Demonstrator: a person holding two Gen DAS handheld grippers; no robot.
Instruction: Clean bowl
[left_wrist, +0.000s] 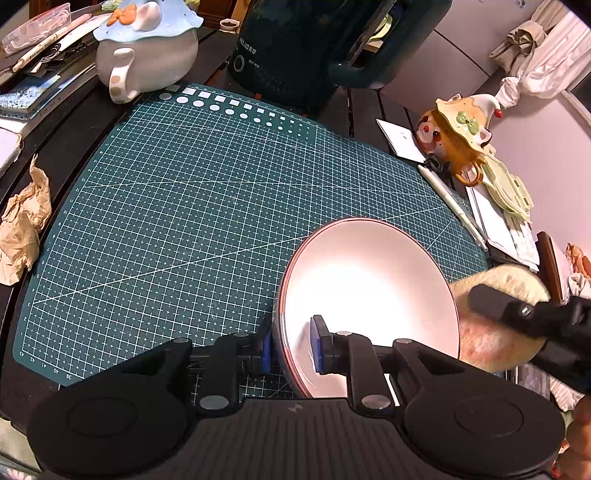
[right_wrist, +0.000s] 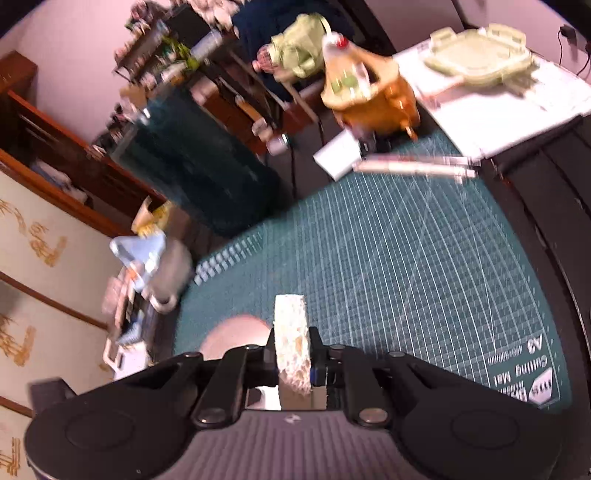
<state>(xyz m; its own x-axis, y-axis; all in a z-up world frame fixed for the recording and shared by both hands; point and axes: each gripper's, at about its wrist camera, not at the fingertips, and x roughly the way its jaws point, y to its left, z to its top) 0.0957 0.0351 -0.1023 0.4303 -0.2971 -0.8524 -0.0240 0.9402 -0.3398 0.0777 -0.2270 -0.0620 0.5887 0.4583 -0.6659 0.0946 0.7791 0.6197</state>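
Observation:
A pale pink bowl (left_wrist: 369, 288) with a dark red rim rests tilted on the green cutting mat (left_wrist: 184, 206). My left gripper (left_wrist: 291, 347) is shut on the bowl's near rim, one blue pad outside the wall and one inside. My right gripper (right_wrist: 291, 354) is shut on a cream sponge (right_wrist: 291, 339) that stands on edge between its pads. In the left wrist view the sponge (left_wrist: 491, 339) lies just behind the bowl's right rim, with the right gripper's black fingers (left_wrist: 509, 310) over it. A slice of the bowl (right_wrist: 236, 334) shows to the left of the sponge in the right wrist view.
A grey teapot with a blue lid (left_wrist: 147, 48) and a dark appliance (left_wrist: 295, 55) stand at the mat's far edge. An orange teapot (left_wrist: 458, 136), a pen (left_wrist: 454, 206) and papers (left_wrist: 502, 225) lie at the right. Crumpled brown paper (left_wrist: 22, 229) sits at the left.

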